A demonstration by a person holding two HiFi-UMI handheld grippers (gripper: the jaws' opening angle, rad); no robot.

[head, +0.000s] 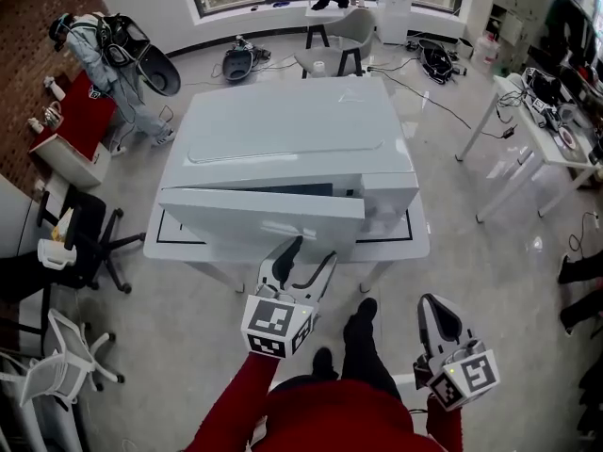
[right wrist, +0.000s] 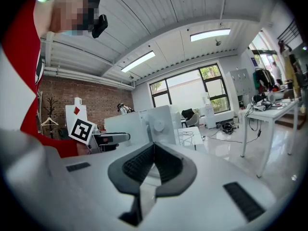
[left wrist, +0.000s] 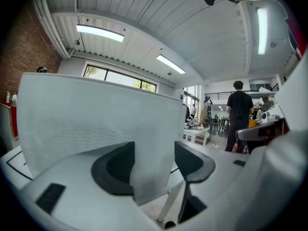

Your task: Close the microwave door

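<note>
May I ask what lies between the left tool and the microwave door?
Nothing: in the left gripper view the door edge stands between the left tool's jaws.

We see a white microwave (head: 283,130) sitting upright on a white desk (head: 415,245), its broad flat top towards us. Its door (head: 259,219), also white, stands ajar. The left edge lies close to the body, the right edge swings a little way out, and a dark slit of the inside shows along the top. Close up, the door carries a fine dotted mesh (left wrist: 82,129).
</note>
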